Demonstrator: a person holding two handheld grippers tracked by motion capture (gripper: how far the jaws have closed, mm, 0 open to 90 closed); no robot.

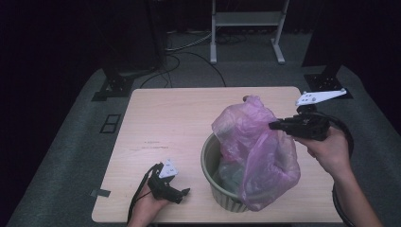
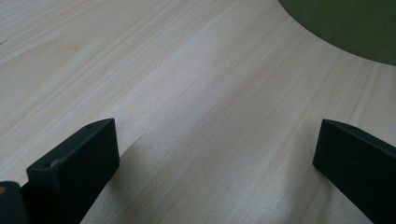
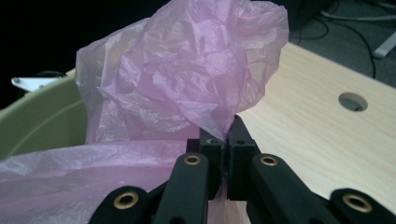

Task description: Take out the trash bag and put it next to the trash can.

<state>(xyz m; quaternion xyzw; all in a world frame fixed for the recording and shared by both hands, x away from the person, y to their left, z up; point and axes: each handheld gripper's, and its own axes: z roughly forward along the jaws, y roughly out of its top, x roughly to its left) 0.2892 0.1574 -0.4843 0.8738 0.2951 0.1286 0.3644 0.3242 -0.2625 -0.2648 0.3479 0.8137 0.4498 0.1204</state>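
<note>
Pink bag [image 1: 257,142] is pinched by closed right gripper [image 1: 273,125]; left gripper [image 1: 185,192] rests open, empty. Thin film may be torn if snagged on bin [image 1: 208,158].

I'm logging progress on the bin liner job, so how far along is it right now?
Done: the pink bag is partly inside the green bin, one side draped over the rim. In hand: the right gripper is shut on a fold of the bag, holding it above the bin. The left gripper rests open on the table, holding nothing. Left: whether the bag is going in or coming out I cannot tell.
</note>
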